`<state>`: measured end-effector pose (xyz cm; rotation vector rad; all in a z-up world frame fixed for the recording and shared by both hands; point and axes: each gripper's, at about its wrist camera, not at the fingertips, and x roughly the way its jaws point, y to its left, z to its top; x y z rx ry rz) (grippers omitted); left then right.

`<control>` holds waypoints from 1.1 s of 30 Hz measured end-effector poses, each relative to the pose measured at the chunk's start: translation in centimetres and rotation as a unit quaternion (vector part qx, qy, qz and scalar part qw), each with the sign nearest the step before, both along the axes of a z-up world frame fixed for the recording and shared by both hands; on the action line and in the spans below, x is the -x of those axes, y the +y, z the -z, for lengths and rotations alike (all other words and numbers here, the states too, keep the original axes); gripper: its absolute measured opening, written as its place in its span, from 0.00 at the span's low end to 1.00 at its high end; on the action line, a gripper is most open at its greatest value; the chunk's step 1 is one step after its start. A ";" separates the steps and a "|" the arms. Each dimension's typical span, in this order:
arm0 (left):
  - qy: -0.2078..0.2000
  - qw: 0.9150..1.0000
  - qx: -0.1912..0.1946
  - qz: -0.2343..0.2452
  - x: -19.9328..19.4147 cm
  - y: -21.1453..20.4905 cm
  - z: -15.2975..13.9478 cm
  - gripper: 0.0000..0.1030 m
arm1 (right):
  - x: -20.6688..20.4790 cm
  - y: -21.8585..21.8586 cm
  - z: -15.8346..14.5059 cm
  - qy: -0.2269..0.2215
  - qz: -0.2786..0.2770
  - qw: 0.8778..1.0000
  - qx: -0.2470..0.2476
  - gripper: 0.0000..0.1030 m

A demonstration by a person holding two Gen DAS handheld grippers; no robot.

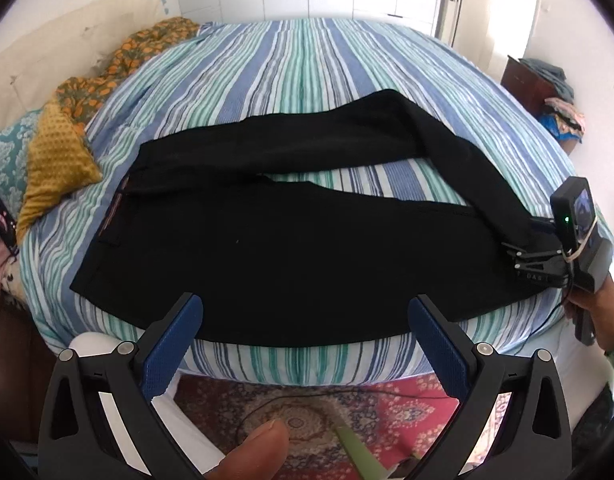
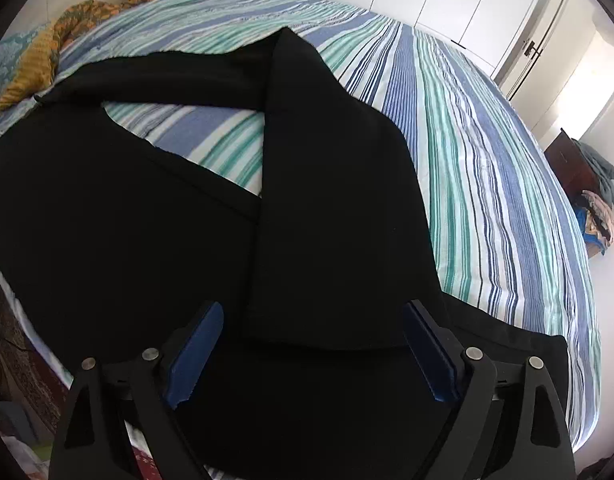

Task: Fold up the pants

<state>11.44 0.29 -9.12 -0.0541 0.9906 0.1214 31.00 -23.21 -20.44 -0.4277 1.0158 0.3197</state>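
The black pants (image 1: 267,240) lie flat on the bed with the striped sheet (image 1: 307,60), waistband toward the pillows (image 1: 55,160), and one leg is bent back over the other near the bed's edge. The left gripper (image 1: 305,344) hangs just off the bed's near edge, above the rug (image 1: 347,408), with its jaws wide apart and nothing in them. The right gripper (image 2: 313,354) sits low over the leg ends, its jaws also wide apart, with black cloth between them but not pinched.
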 end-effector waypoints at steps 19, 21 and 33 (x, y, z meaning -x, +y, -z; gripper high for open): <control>0.058 0.997 -0.003 0.043 -4.9 -2.6 3.2 1.00 | -30.5 -28.1 -13.9 -0.069 0.319 0.939 -0.104 0.84; 0.081 0.996 0.008 0.043 -5.5 -2.5 4.1 1.00 | -29.2 -29.9 -10.6 -0.026 0.334 0.923 -0.189 0.82; 0.120 0.992 -0.004 0.030 -6.8 -2.3 6.7 1.00 | -28.6 -29.8 2.8 0.081 0.428 0.786 -0.439 0.17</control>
